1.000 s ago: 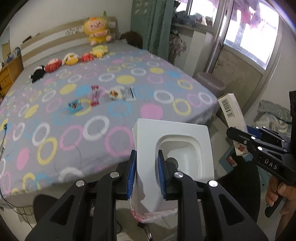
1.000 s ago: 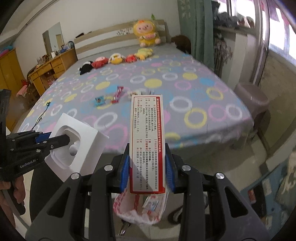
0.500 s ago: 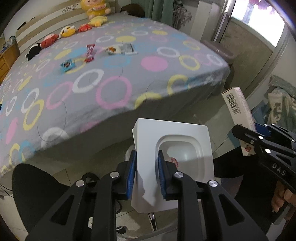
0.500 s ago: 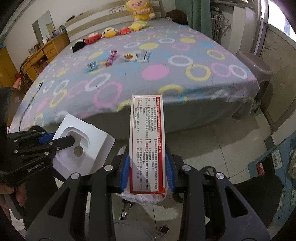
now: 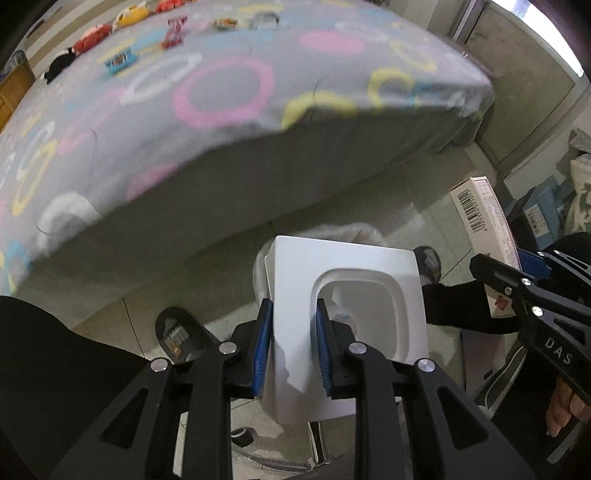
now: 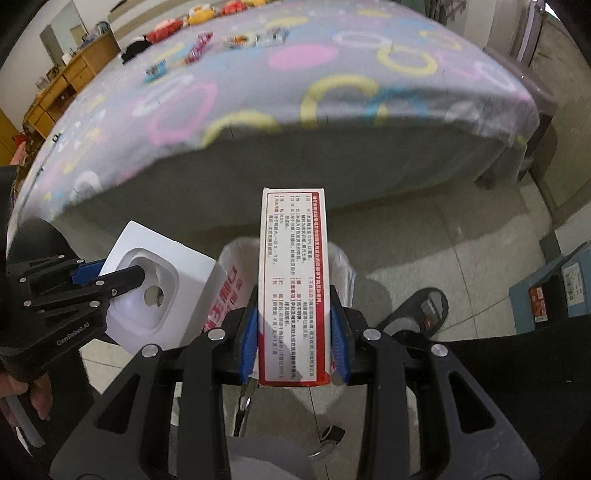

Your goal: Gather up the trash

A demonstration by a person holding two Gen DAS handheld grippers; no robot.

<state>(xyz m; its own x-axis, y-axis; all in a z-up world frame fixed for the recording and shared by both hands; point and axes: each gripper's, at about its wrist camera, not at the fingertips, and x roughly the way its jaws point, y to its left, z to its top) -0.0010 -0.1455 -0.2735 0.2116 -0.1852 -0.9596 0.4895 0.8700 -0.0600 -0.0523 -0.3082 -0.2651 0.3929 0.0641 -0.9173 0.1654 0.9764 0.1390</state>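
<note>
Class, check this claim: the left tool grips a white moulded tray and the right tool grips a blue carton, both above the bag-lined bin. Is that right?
Not quite. The carton in the right tool is white with red trim, as the right wrist view shows. The left tool does grip the white moulded tray above the bag-lined bin.

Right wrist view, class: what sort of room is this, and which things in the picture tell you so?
Most likely a bedroom in a home. A wide bed with a ring-patterned sheet fills the view, soft toys line its far end, and a wooden dresser stands against the wall.
</note>
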